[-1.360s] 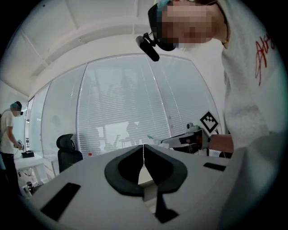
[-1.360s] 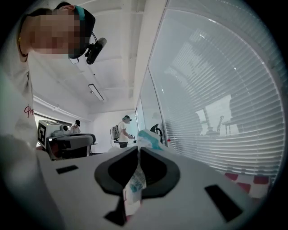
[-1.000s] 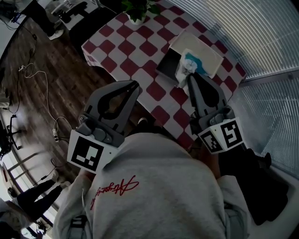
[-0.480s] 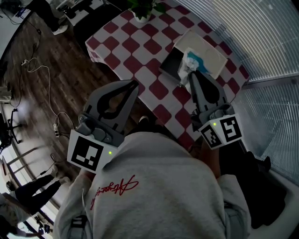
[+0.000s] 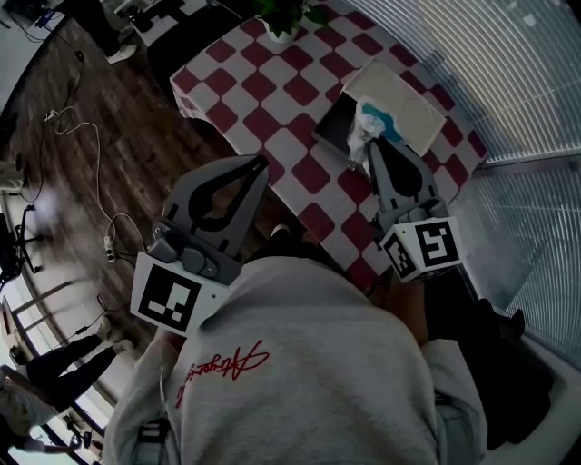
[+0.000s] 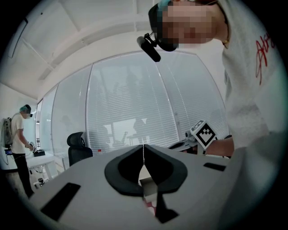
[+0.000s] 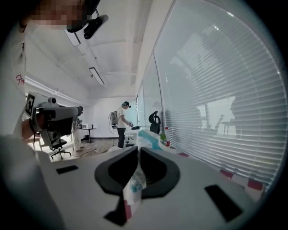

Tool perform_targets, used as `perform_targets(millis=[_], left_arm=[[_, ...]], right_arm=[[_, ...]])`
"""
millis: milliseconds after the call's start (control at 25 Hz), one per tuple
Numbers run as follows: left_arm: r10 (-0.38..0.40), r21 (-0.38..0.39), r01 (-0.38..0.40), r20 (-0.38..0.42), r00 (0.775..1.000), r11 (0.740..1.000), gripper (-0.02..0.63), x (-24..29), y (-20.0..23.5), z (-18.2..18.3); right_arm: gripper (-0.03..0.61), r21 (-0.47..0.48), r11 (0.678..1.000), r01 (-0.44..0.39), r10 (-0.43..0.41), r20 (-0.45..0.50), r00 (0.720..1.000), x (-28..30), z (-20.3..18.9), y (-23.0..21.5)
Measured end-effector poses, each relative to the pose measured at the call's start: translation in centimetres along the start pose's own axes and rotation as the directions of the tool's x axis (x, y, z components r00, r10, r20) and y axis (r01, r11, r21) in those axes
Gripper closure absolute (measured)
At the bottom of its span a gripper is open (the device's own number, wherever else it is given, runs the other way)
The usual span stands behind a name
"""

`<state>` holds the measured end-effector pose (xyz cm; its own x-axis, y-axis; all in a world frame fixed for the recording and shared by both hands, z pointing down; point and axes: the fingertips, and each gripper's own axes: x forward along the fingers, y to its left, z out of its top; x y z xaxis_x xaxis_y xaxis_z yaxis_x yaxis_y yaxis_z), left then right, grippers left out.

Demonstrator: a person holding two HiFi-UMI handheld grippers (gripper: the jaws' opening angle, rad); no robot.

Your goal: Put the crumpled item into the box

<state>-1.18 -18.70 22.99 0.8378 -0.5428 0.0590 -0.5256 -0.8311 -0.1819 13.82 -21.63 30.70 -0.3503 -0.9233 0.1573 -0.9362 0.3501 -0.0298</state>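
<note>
In the head view my right gripper [image 5: 371,147] is shut on a crumpled white and teal wrapper [image 5: 367,125], held over the near edge of the box [image 5: 404,102]. The box is shallow and white with a dark side wall, and it rests on the red and white checked table [image 5: 254,86]. The right gripper view shows the wrapper [image 7: 134,185] pinched between the shut jaws of that gripper [image 7: 138,150], its teal end poking out past the tips. My left gripper [image 5: 263,165] hovers off the table's near edge. In its own view the left gripper [image 6: 143,152] is shut with nothing held.
A potted plant [image 5: 281,14] stands at the table's far end. Cables [image 5: 64,127] lie on the wooden floor to the left, and a person [image 5: 54,372] stands at the lower left. Window blinds [image 5: 517,82] run along the right side.
My right gripper has twisted a little and edged toward the box with the wrapper still in it. The left gripper has stayed where it was.
</note>
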Motion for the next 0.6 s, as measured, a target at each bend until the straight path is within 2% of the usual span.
perform_targets(millis=[600], left_arm=[[0.038, 0.003, -0.038, -0.012, 0.999, 0.999, 0.595, -0.4, 0.6, 0.0]], right_arm=[[0.549, 0.026, 1.0, -0.014, 0.017, -0.088, 0.996, 1.9, -3.2, -0.9]])
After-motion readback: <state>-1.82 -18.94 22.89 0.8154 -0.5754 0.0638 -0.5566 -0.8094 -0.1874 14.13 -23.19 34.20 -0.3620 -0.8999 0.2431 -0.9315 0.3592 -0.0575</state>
